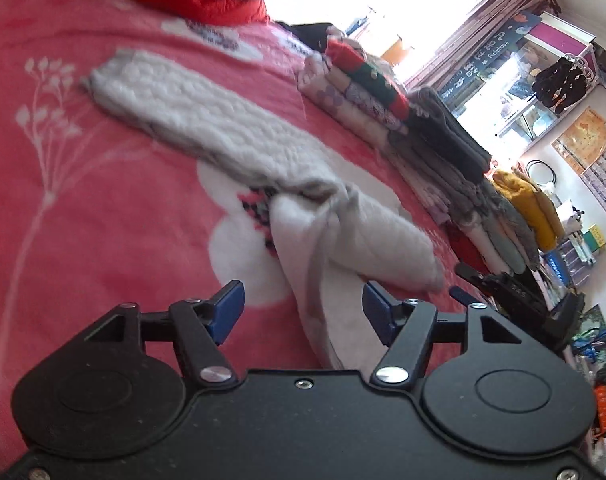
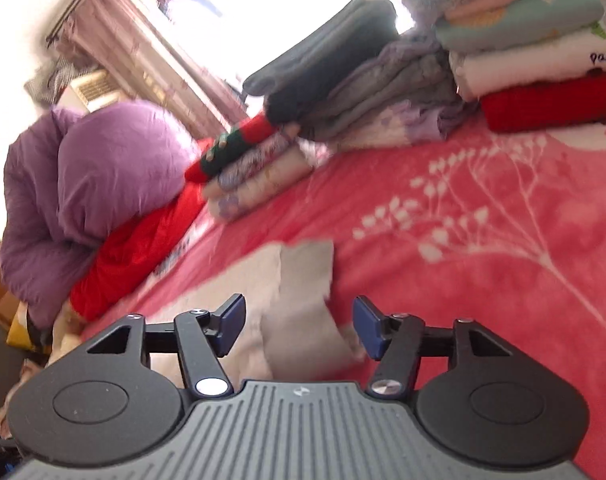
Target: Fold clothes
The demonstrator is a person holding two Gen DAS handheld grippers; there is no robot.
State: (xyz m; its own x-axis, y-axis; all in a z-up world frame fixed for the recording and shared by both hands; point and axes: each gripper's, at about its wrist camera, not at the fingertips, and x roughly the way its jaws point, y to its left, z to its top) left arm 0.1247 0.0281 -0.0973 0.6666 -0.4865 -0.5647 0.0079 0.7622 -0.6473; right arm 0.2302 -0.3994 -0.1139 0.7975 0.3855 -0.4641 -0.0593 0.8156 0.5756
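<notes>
Both my left gripper (image 1: 303,312) and right gripper (image 2: 299,326) hover with jaws spread over the long pale-grey quilted garment (image 1: 223,132) on the pink floral blanket (image 1: 83,220).

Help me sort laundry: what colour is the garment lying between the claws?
Light grey, with a quilted texture; the garment shows best in the left wrist view.

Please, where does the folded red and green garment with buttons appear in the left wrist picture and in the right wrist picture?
Left wrist: the red and green garment lies upper centre-right, on top of a folded pile by the bright window.
Right wrist: the same garment is left of centre, topping a pile beside the purple quilt.
Shared landmark: the dark grey folded clothes next to it.
</notes>
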